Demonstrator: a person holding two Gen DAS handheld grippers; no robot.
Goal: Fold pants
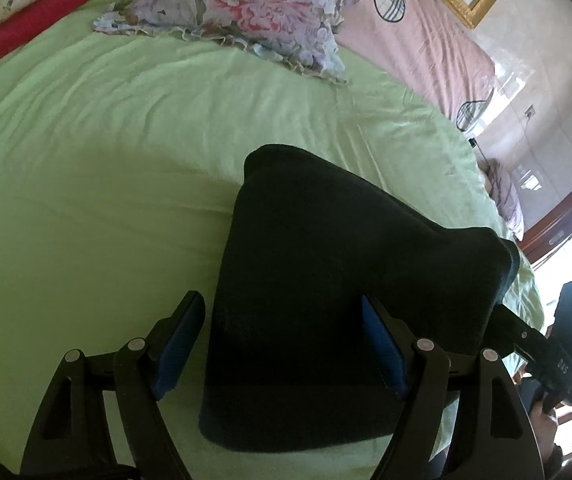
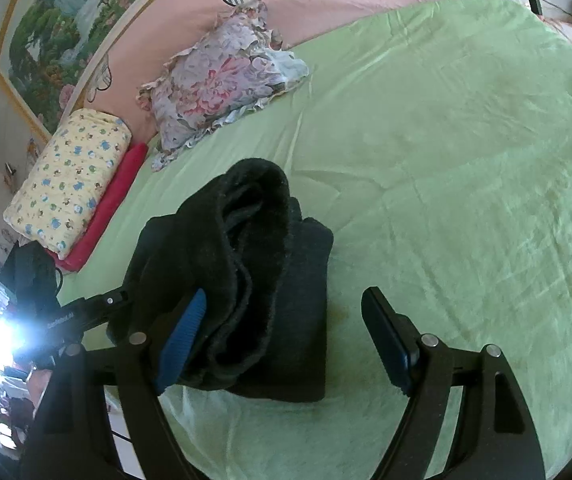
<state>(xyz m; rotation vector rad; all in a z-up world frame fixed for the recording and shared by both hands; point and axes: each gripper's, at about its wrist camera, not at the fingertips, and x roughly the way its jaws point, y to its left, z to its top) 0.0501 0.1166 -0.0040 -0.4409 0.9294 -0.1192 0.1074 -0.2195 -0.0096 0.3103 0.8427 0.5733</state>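
The dark pants (image 1: 326, 280) lie folded into a thick bundle on the green bed sheet (image 1: 105, 200). My left gripper (image 1: 281, 344) hovers over the bundle's near end, open. Its left pad (image 1: 177, 348) is over bare sheet and its right pad (image 1: 382, 348) is above the cloth. In the right wrist view the pants (image 2: 253, 272) show their fleecy folded layers. My right gripper (image 2: 286, 340) is open too, with its left pad (image 2: 183, 340) at the bundle's edge and its right pad (image 2: 386, 344) over the sheet. Neither gripper presses on the cloth.
A floral pillow (image 1: 245, 12) lies at the far side, with a pink quilt (image 1: 418, 40) behind it. A yellow patterned pillow (image 2: 73, 184) rests on a red cushion (image 2: 113, 204) at the left edge. The other gripper (image 1: 546, 352) shows at the right.
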